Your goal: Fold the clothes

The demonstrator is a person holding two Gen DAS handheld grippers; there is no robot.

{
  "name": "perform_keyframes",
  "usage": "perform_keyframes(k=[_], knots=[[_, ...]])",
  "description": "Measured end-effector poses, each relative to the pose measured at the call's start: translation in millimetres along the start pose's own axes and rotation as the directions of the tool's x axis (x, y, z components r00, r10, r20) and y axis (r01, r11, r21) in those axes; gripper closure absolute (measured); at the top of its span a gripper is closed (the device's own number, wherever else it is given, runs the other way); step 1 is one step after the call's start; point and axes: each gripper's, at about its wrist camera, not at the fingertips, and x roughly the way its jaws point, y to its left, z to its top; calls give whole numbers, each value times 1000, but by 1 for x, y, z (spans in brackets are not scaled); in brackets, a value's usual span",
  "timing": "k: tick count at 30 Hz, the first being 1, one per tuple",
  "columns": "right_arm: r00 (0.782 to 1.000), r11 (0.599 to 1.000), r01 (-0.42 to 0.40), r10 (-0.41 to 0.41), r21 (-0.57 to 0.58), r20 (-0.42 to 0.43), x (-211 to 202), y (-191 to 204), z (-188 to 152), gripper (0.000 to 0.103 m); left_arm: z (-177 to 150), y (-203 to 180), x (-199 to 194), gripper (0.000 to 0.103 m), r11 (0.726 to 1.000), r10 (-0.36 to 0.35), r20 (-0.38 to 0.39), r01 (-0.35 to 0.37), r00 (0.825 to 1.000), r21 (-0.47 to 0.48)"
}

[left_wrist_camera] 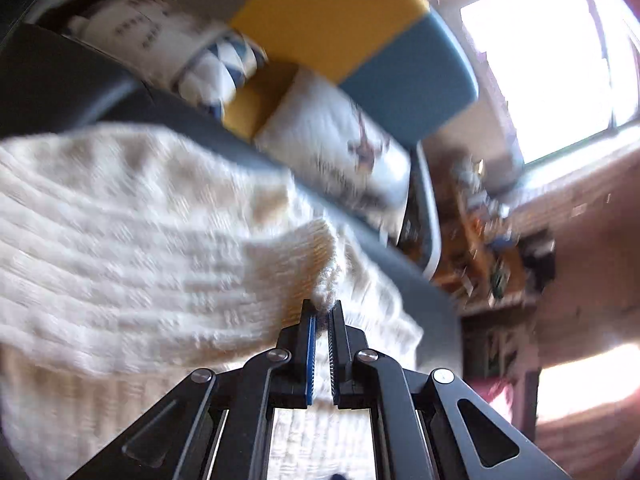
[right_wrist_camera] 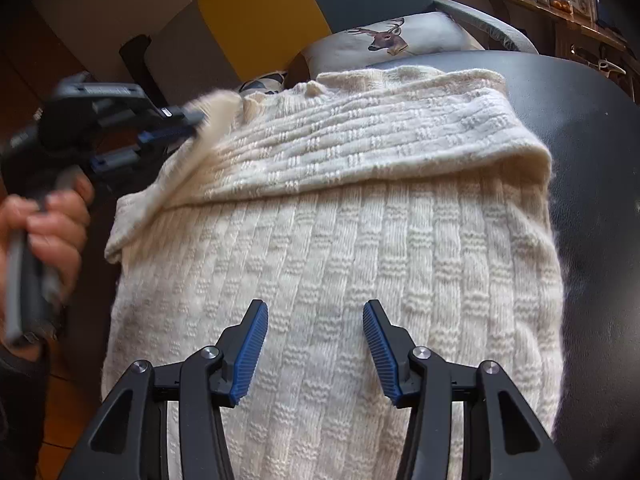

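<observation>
Two claws: the left gripper [left_wrist_camera: 322,307] pinches the cream cable-knit sweater's [right_wrist_camera: 340,264] far-left edge; the right gripper [right_wrist_camera: 316,312] hovers spread above it.

Left tongs [left_wrist_camera: 322,308] nearly closed and pinching, held in a hand [right_wrist_camera: 52,220], right tongs [right_wrist_camera: 315,310] spread apart

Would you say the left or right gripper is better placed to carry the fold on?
Left. The left gripper is already shut on the sweater edge; the right gripper is open, gripping nothing.
</observation>
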Motion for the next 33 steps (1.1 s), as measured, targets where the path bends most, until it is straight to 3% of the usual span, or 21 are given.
perform_keyframes(k=[4,7,10,15,17,19,23,26,27,29,33], knots=[[990,986,-138,135,93,37,0,-8,24,53,-30,-3,23,95,999,-1,-102,4,995,37],[960,939,-279,267,201,82,9,-13,46,53,-34,7,34,81,998,-51,-166,54,985,16],[936,885,-352,341,305,90,32,-15,66,53,-38,14,17,78,994,-108,-145,109,984,5],[895,770,-436,426,465,135,76,-16,74,55,-34,43,-48,72,990,-139,-46,140,989,13],[882,725,-456,446,516,151,93,-15,77,55,-37,69,-69,71,989,-141,-10,140,990,-42],[885,716,-451,438,533,161,103,-10,77,56,-42,99,-88,70,982,-147,24,149,989,-117],[907,748,-410,397,522,142,118,8,86,57,-53,150,-114,70,960,-146,76,160,986,-230],[934,810,-331,353,484,47,131,26,92,83,-59,178,-121,70,942,-151,99,174,983,-286],[946,836,-295,323,462,21,132,33,94,98,-60,184,-122,70,937,-155,106,180,982,-299],[970,885,-226,245,407,6,127,47,99,98,-62,192,-124,70,926,-174,120,204,977,-318],[988,950,-146,156,276,-12,115,83,117,98,-68,205,-123,68,862,-270,151,308,951,-403]])
